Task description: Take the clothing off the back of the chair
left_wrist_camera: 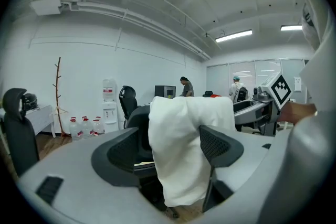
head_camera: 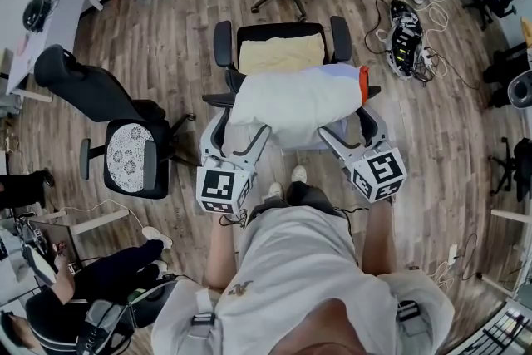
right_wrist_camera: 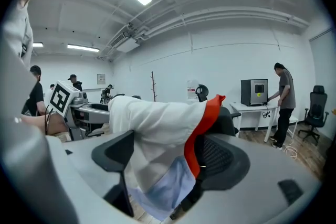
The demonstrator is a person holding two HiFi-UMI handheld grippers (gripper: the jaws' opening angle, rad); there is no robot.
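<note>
My L gripper [head_camera: 238, 129] & R gripper [head_camera: 349, 130], jaws wide apart, nothing squeezed. White clothing [head_camera: 295, 100] lies draped along top edge of chair [head_camera: 340, 37] back, long axis L-R, one end betw. each jaw pair, both hands equally near.

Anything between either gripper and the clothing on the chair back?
Nothing visible. The clothing, draped over the chair back, hangs between the open jaws of both the left gripper and the right gripper.
</note>
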